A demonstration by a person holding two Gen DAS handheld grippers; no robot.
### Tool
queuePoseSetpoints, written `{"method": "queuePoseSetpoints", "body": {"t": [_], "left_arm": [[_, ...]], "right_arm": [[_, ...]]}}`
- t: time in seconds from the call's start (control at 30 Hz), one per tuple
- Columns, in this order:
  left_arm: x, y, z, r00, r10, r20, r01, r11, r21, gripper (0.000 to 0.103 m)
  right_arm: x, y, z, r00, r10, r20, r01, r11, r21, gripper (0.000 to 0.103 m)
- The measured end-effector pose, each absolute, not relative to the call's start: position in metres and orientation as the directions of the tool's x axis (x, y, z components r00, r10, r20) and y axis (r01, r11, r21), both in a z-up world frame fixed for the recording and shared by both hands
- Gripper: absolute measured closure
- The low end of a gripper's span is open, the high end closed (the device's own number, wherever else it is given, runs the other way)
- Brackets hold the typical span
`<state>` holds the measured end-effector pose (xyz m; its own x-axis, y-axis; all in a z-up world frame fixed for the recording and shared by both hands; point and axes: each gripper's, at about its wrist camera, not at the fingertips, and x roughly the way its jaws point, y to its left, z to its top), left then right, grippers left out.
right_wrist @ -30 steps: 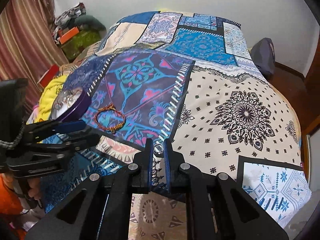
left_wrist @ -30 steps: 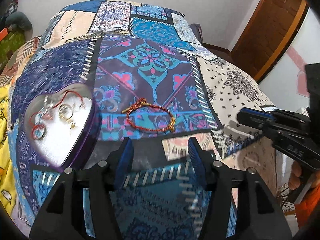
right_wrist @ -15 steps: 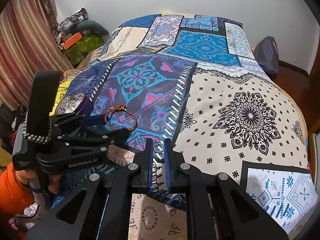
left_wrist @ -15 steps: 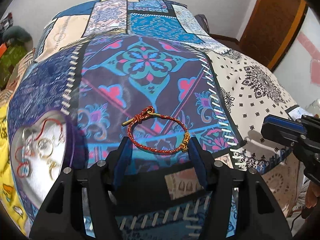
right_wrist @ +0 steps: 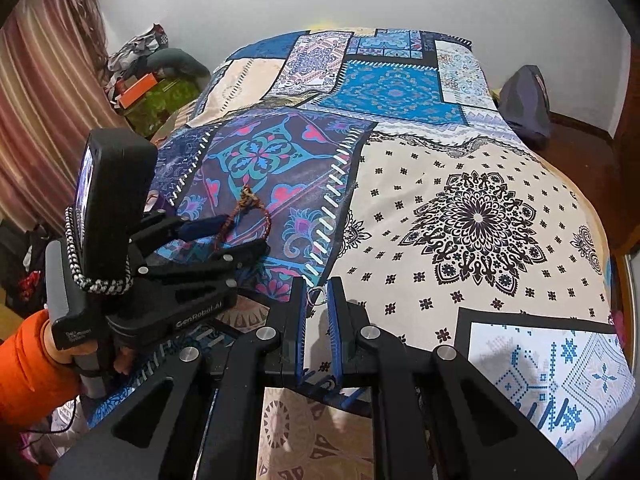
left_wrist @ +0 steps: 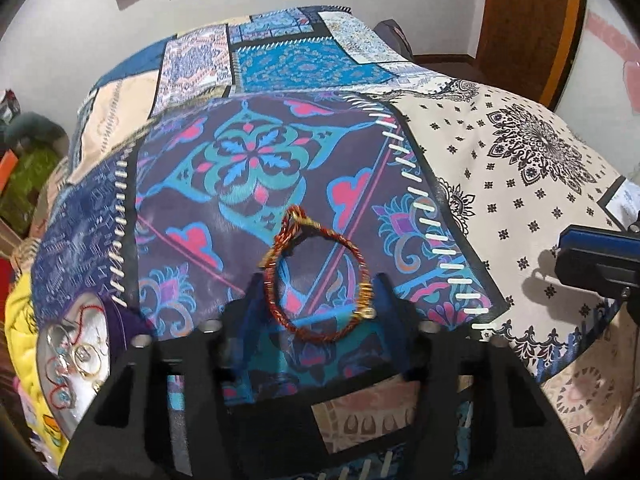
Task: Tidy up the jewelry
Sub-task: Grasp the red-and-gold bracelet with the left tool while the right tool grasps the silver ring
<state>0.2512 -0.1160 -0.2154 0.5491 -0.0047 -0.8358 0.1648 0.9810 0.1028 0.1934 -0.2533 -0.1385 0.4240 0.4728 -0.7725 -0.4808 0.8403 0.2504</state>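
A red and gold braided bracelet (left_wrist: 316,280) lies on the patterned bedspread (left_wrist: 256,160). My left gripper (left_wrist: 316,304) is open, its fingers either side of the bracelet's near half. In the right wrist view the bracelet (right_wrist: 244,212) sits between the left gripper's fingers (right_wrist: 224,236). My right gripper (right_wrist: 317,300) is shut on a small silver ring (right_wrist: 317,295), held over the bed's near edge. A heart-shaped purple jewelry box (left_wrist: 76,356) with rings and a red cord inside sits at the left.
The right gripper's blue tip (left_wrist: 596,252) shows at the right edge of the left wrist view. A dark bag (right_wrist: 524,104) lies at the bed's far right. Clutter and a striped curtain (right_wrist: 40,100) stand to the left.
My left gripper has moved forward and to the right, from beside the heart box to around the bracelet. The right gripper has stayed shut on the ring, almost still.
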Motion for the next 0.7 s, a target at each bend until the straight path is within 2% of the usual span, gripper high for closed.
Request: {"method": "queuePoseSetpoints", "body": {"t": [0.03, 0.1, 0.2, 0.3, 0.43, 0.7], "left_arm": [[0.25, -0.118, -0.215, 0.553, -0.005, -0.833, 0.174, 0.979, 0.11, 0.073], [0.248, -0.121, -0.214, 0.553, -0.011, -0.833, 0.198, 0.973, 0.119, 0.082], [0.244, -0.123, -0.211, 0.549, -0.033, -0.835, 0.224, 0.968, 0.109, 0.087], [0.233, -0.118, -0.202, 0.553, -0.077, -0.83, 0.242, 0.968, 0.072, 0.097], [0.219, -0.101, -0.183, 0.555, -0.158, -0.816, 0.244, 0.97, -0.022, 0.097], [0.207, -0.078, -0.166, 0.571, -0.166, -0.804, 0.224, 0.974, -0.042, 0.096]], "right_arm": [[0.193, -0.253, -0.137, 0.427, 0.471, -0.772, -0.481, 0.841, 0.248, 0.094], [0.192, -0.253, -0.135, 0.431, 0.473, -0.769, -0.483, 0.84, 0.247, 0.094], [0.19, -0.251, -0.129, 0.443, 0.473, -0.762, -0.487, 0.84, 0.238, 0.094], [0.19, -0.247, -0.125, 0.447, 0.478, -0.756, -0.493, 0.837, 0.237, 0.094], [0.189, -0.237, -0.117, 0.454, 0.487, -0.746, -0.508, 0.829, 0.232, 0.094], [0.185, -0.226, -0.107, 0.475, 0.496, -0.727, -0.513, 0.827, 0.229, 0.094]]}}
